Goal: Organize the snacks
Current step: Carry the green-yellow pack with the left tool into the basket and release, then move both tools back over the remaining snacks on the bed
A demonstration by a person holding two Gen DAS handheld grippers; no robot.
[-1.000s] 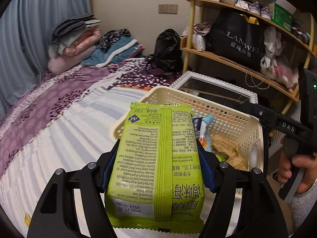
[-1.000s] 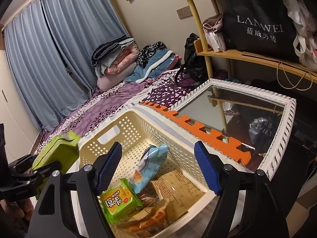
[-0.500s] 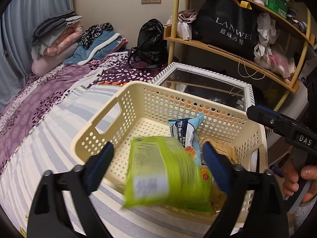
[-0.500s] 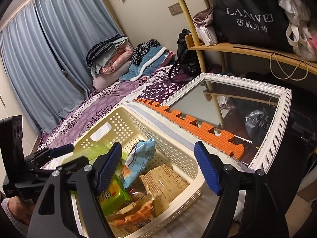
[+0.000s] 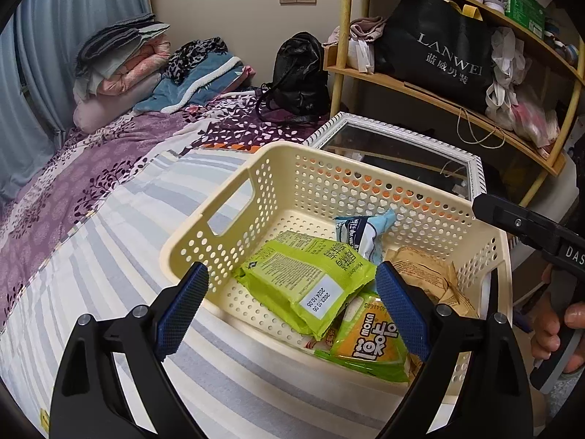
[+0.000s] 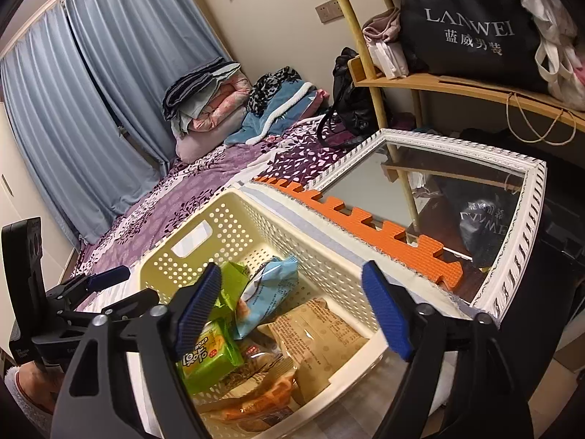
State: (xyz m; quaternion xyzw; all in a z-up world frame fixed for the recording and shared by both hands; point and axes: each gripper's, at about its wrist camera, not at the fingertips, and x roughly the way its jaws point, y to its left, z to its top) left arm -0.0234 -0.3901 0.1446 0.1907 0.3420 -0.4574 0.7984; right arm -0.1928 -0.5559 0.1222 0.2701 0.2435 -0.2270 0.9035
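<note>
A cream perforated basket [image 5: 226, 216] stands on the bed and holds several snack packs. A large green pack [image 5: 307, 281] lies on top inside it, beside a smaller green and orange pack [image 5: 373, 340], a light blue pack [image 5: 362, 230] and a brown pack [image 5: 424, 270]. My left gripper [image 5: 292, 311] is open and empty just above the basket's near rim. My right gripper [image 6: 292, 311] is open and empty over the basket [image 6: 204, 226], with the blue pack [image 6: 267, 289] and brown pack [image 6: 321, 333] below it.
The bed has a striped and purple cover [image 5: 91, 219] with folded bedding [image 5: 120, 58] and a black bag [image 5: 299, 73] at its far end. A white-framed mirror [image 6: 457, 201] and an orange foam mat [image 6: 365, 219] lie beside the basket. A wooden shelf [image 5: 438, 98] stands behind.
My left gripper opened and let go of the large green pack, which dropped into the basket. The left gripper has pulled back a little. The right gripper stayed open over the basket.
</note>
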